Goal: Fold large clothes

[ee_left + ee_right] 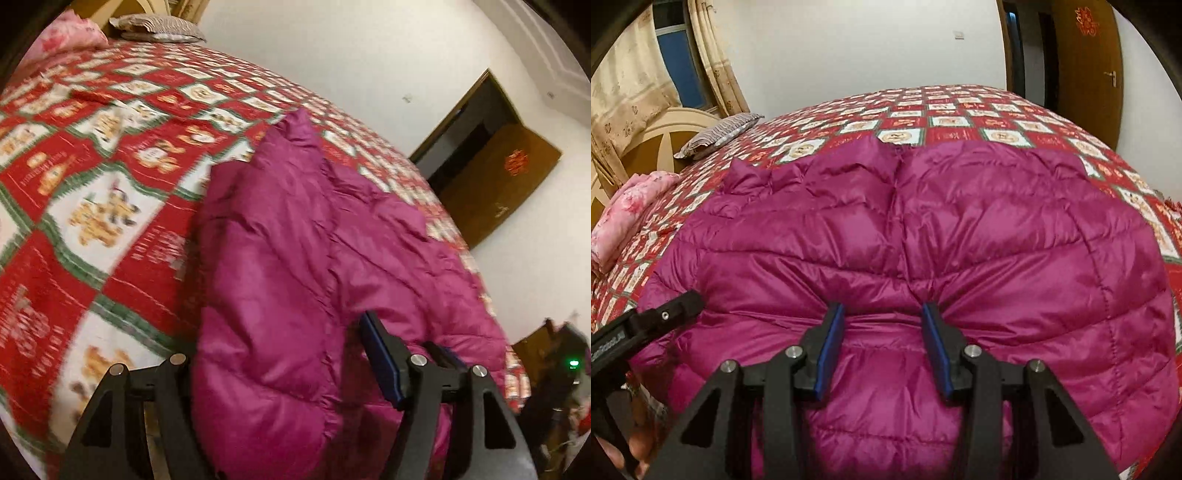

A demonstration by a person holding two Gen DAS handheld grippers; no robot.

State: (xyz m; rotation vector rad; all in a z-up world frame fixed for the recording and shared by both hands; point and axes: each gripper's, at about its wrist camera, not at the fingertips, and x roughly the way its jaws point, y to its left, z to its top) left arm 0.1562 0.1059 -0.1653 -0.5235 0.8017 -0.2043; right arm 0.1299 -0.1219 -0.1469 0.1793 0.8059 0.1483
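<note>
A magenta quilted down jacket point(960, 236) lies spread on a bed with a red, white and green patterned quilt point(938, 110). My right gripper point(882, 314) is shut on a bunched fold of the jacket, with fabric pinched between its blue pads point(938, 350). In the left wrist view the jacket point(295, 240) bulges up between the jaws of my left gripper point(280, 332). Its right blue pad point(380, 354) presses against the fabric; the left finger is hidden behind the jacket. The left gripper's body point(646, 325) shows at the left edge of the right wrist view.
A striped pillow point(720, 134) and a folded pink floral blanket point(628, 214) lie near the headboard point(657, 136). Curtains point(635, 81) hang behind. A brown wooden door point(1082, 55) stands at the far right. The quilt point(92, 184) stretches left of the jacket.
</note>
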